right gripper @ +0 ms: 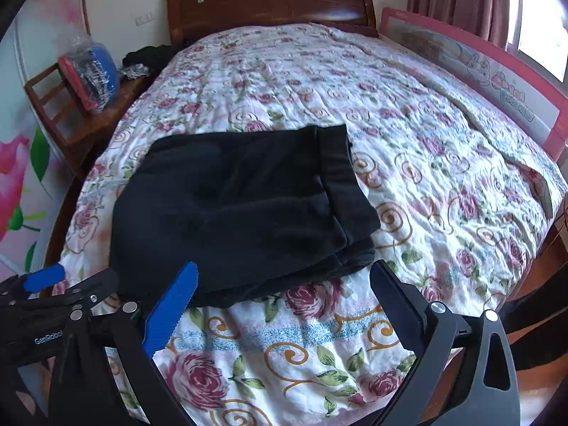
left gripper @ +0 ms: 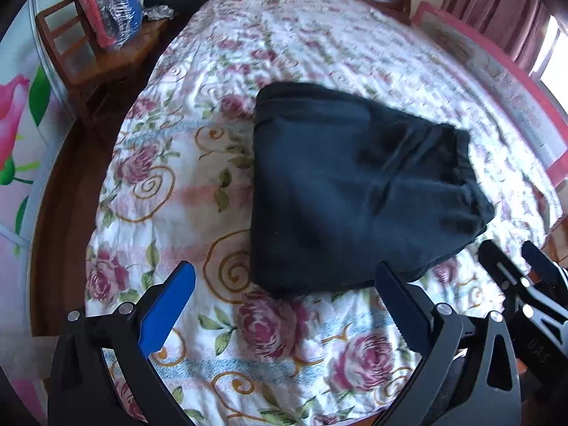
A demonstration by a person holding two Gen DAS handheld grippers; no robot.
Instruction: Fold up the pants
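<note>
pants (right gripper: 241, 209) folded dark stack on bed (right gripper: 408, 149), well short of headboard (right gripper: 269, 0) | straight ahead of both jaws, long axis crosswise | left gripper (left gripper: 284, 305) jaws apart, empty | right gripper (right gripper: 284, 301) jaws apart, empty, nearer stack's near edge | judged: fold nearly done

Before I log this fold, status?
Left gripper open, right gripper open, both empty. Pants folded on bedspread. Nothing in the way.

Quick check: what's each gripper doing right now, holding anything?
Left gripper: open, holding nothing.
Right gripper: open, holding nothing; the folded black pants lie on the bed.
</note>
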